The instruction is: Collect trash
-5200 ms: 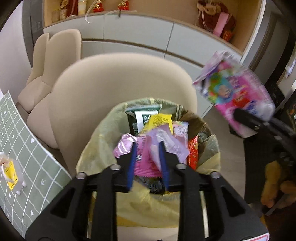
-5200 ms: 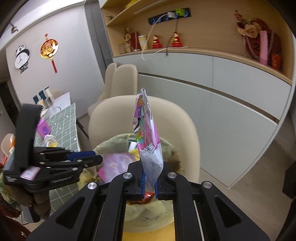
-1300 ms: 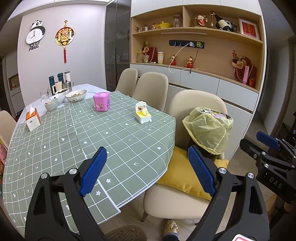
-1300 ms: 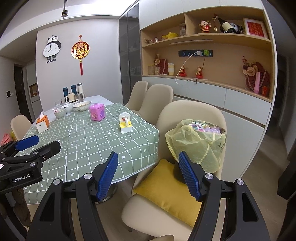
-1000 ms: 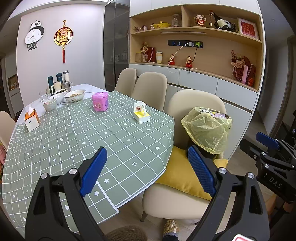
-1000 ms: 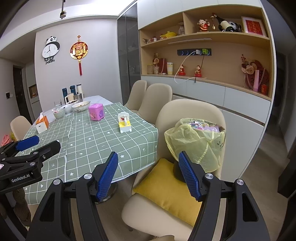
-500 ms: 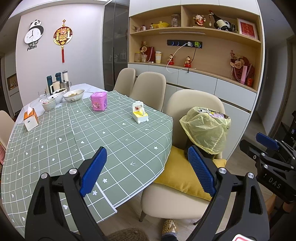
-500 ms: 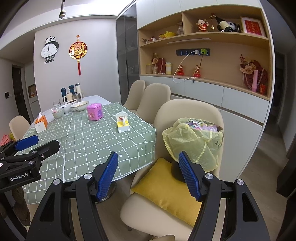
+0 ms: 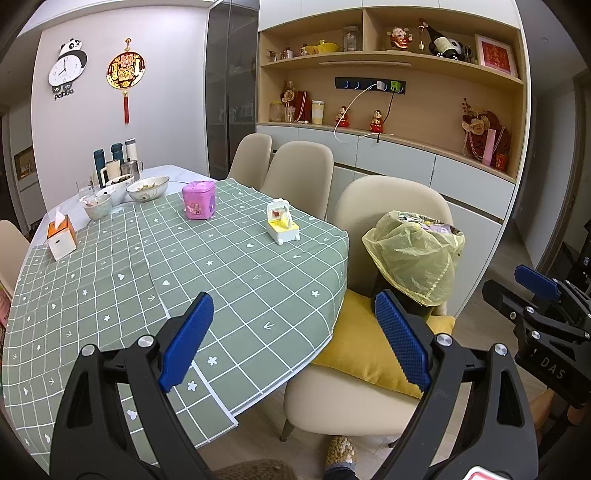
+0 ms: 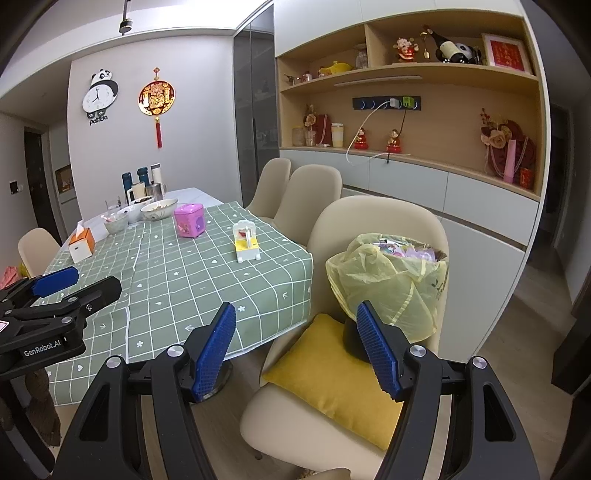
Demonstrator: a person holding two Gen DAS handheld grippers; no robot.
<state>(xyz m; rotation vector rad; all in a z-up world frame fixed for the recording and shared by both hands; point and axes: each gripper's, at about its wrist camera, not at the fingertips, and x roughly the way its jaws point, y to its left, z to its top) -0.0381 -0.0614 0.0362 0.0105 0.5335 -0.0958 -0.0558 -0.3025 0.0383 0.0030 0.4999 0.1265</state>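
Mostly, the yellow liner (image 9: 413, 258) hides the black bin (image 10: 352, 341).

Yellow-lined trash bin (image 10: 391, 284), full of wrappers, stands upright on chair cushion (image 10: 332, 373).

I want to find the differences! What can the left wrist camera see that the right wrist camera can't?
Only the left wrist view shows a slippered foot on the floor and the right gripper seen from the side.

Only the right wrist view shows the ceiling lamp, a dark doorway, and the left gripper from the side.

Both show the green checked tablecloth, the pink box, the small yellow toy, the orange tissue box, the panda clock, and the yellow trash bag on the chair with the yellow cushion.
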